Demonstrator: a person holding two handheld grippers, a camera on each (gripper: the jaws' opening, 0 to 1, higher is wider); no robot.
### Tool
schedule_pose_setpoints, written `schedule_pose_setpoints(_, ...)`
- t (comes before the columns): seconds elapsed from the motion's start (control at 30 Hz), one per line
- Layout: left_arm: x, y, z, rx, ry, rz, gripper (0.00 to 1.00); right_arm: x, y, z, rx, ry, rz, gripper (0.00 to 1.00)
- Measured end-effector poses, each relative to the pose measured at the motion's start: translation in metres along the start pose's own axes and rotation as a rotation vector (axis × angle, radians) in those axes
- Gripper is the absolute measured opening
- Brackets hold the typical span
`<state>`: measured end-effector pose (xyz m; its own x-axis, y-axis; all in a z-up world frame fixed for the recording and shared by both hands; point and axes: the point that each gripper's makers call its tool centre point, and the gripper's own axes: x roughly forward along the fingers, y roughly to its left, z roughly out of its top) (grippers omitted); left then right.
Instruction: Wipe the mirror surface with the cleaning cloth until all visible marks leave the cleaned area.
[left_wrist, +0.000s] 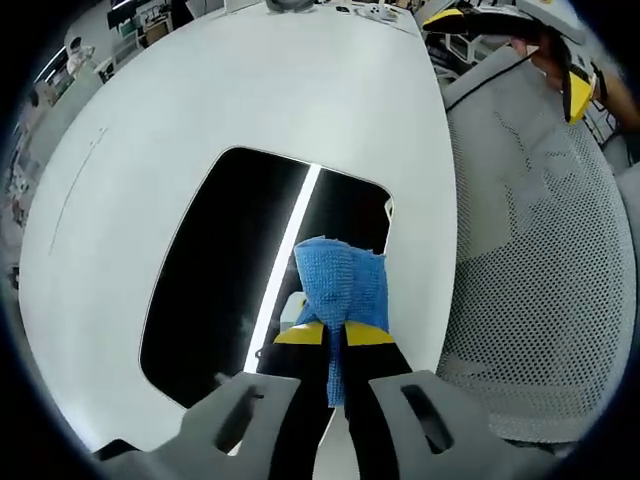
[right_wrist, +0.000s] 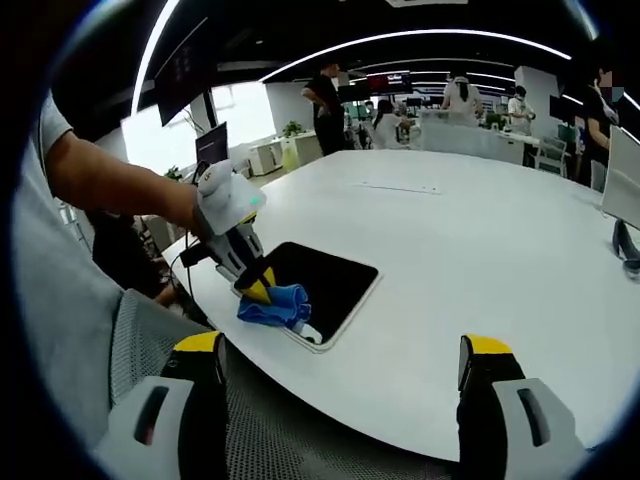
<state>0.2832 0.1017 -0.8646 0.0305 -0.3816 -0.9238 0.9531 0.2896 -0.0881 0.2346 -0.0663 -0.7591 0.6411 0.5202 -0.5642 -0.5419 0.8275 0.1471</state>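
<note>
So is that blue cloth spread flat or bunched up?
Bunched: the blue cloth hangs crumpled from the left hand-held gripper, resting on the mirror.

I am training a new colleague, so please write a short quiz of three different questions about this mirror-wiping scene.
1. True or false: the left hand-held gripper is shut on the blue terry cleaning cloth.
2. The cloth lies on: A) the dark rectangular mirror, B) the grey mesh chair.
3. Fill in: the right hand-held gripper is ___.

Key: 1 true; 2 A; 3 open.
</note>
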Motion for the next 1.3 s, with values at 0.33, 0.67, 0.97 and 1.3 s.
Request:
schedule_pose_setpoints(0.33, 0.001, 0.004, 0.001, 0.019, 0.004, -0.007, 0.02, 0.006, 0.004, 0.001, 0.001, 0.003, -0.003, 0.95)
schedule_pose_setpoints(0.67, 0.000, 0.013, 0.004, 0.053, 0.001, -0.018, 0.02, 0.016, 0.005, 0.003, -0.050, 0.006, 0.031, 0.97)
schedule_pose_setpoints(0.97, 0.000, 0.032, 0.008, 0.066, 0.004, -0.037, 0.02, 0.030, -0.004, -0.003, -0.069, 0.029, 0.077, 0.97)
schedule_pose_setpoints(1.3, 0.002, 0.052, 0.015, 0.031, -0.005, -0.050, 0.01, 0.044, -0.012, -0.010, -0.084, 0.055, 0.096, 0.97)
